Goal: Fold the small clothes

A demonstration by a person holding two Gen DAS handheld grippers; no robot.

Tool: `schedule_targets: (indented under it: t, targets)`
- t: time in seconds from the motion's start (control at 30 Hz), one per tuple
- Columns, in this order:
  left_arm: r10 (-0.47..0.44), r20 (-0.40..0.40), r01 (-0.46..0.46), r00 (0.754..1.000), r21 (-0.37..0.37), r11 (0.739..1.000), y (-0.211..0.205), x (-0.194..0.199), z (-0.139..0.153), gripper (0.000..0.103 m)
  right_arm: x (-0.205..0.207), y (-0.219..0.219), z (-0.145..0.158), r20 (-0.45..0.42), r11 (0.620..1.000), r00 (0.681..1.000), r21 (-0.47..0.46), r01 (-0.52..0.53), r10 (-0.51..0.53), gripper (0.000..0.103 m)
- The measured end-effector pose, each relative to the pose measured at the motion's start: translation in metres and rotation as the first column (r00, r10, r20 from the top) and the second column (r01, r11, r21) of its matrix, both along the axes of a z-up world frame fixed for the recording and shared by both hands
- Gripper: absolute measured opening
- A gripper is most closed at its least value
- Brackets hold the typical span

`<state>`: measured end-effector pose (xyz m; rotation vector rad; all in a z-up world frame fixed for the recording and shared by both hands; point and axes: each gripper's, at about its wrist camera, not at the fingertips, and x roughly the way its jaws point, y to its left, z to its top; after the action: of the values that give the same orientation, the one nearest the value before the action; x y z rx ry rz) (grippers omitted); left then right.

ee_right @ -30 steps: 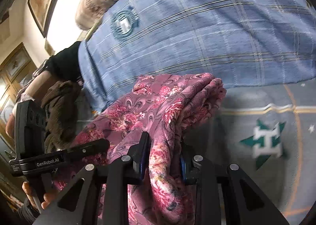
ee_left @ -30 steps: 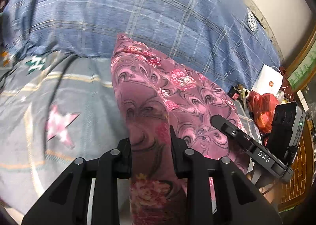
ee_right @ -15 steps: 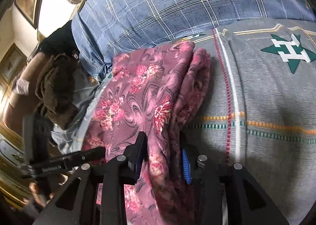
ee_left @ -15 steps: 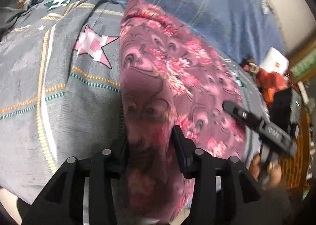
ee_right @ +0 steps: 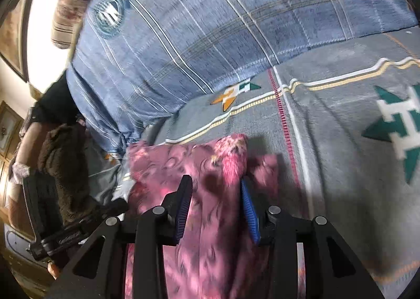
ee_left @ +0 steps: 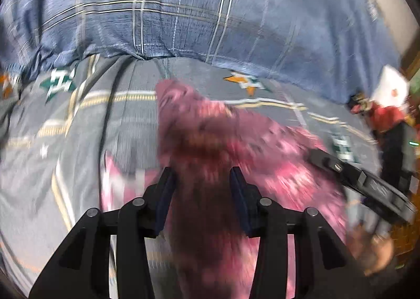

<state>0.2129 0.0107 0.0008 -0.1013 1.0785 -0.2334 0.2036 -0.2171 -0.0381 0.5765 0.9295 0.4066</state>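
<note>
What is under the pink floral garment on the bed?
Under the pink floral garment is the grey patterned bedspread, which shows around the garment's far and side edges. The patch directly beneath the cloth is covered, so anything lying there cannot be seen.
</note>
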Motion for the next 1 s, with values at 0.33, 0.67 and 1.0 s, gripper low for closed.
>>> schedule_targets:
  t: [0.33,0.67,1.0]
  targets:
    - [0.067,-0.087,-0.063,0.994,0.045,0.997,-0.011,0.064,-0.038,0.047,0.008,-0.022,-0.028,-0.013,0.995,0.995,-0.031,0.096,-0.096,0.002]
    - [-0.046,0.059,0.043,0.997,0.039,0.998,0.009,-0.058,-0.018,0.050,-0.051,-0.007,0.008,0.152,0.998,0.987,-0.045,-0.053,0.060,0.014]
    - [-0.120,0.147,0.095,0.982,0.162,0.982,-0.007,-0.122,0.001,0.058,-0.107,0.009,0.015,0.149,0.976,0.977,-0.178,-0.126,0.153,0.022]
